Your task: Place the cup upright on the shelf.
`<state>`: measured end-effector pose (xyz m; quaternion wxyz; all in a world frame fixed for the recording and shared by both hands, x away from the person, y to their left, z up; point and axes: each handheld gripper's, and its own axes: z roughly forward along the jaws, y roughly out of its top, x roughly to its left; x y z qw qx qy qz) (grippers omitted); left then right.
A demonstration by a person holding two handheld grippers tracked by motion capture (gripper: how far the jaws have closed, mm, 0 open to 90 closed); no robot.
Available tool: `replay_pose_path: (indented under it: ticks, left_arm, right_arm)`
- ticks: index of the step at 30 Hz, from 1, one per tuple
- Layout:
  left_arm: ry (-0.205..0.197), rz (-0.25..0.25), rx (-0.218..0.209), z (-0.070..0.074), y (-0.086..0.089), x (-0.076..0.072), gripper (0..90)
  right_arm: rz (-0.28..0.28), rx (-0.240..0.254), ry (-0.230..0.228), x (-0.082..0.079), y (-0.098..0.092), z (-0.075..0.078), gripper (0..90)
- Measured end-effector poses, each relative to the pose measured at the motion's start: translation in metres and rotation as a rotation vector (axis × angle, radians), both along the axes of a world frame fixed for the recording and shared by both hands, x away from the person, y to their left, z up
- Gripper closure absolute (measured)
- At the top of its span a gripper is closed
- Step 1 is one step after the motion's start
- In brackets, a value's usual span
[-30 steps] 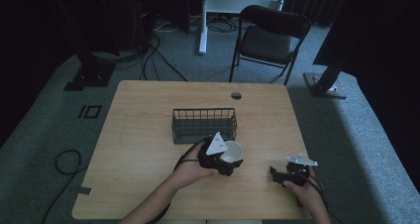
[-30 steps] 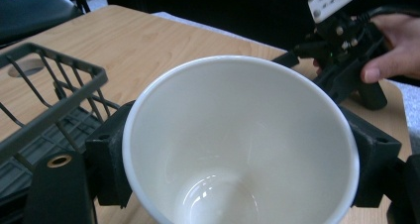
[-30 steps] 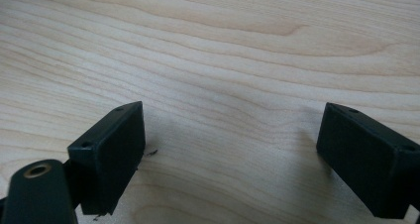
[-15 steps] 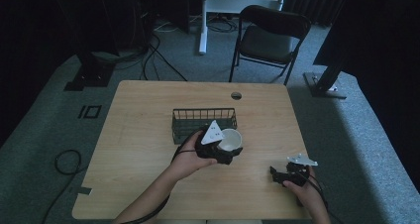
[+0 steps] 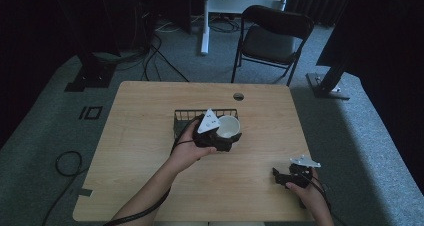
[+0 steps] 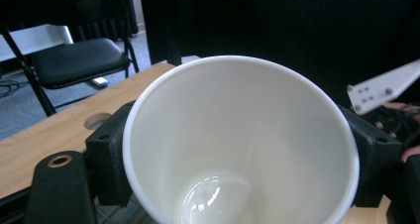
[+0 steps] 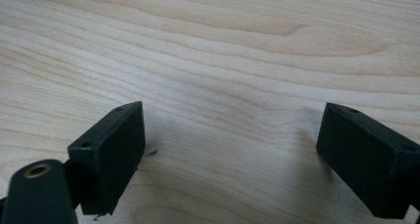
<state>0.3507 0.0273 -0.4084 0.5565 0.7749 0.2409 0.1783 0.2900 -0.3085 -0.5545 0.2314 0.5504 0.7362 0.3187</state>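
Note:
A white cup [image 5: 229,126] is held in my left gripper [image 5: 226,136], raised above the table next to the right end of a dark wire basket [image 5: 184,118]. In the left gripper view the cup [image 6: 237,140] sits between both jaws with its open mouth facing the camera, empty inside. My right gripper [image 5: 286,176] rests low near the table's front right corner. In the right gripper view its jaws stand wide apart over bare wood, the gripper [image 7: 230,154] open with nothing between them.
The wooden table [image 5: 135,136] has a round cable hole [image 5: 238,96] near its back edge. A black folding chair [image 5: 272,36] stands behind the table. Cables [image 5: 65,161] lie on the grey floor at the left.
My left gripper has carried the cup up and toward the back, from in front of the basket to its right end. The right gripper has stayed put.

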Motion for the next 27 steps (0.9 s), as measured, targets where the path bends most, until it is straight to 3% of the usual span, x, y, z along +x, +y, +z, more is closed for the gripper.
replay_pose_path:
  ticks: [6, 14, 20, 27]
  left_arm:
    - [-0.016, 0.045, -0.039, 0.009, 0.001, 0.010, 20.2]
    - [-0.038, 0.153, -0.085, 0.014, 0.007, 0.023, 20.2]
    - [-0.054, 0.236, -0.095, 0.012, 0.013, 0.034, 20.2]
    - [-0.039, 0.336, -0.119, 0.002, 0.021, 0.046, 20.2]
  right_arm:
    - [0.000, 0.000, 0.000, 0.000, 0.000, 0.000, 11.0]
    - [0.000, 0.000, 0.000, 0.000, 0.000, 0.000, 11.0]
    - [0.000, 0.000, 0.000, 0.000, 0.000, 0.000, 11.0]
    - [0.000, 0.000, -0.001, 0.000, 0.000, 0.000, 11.0]
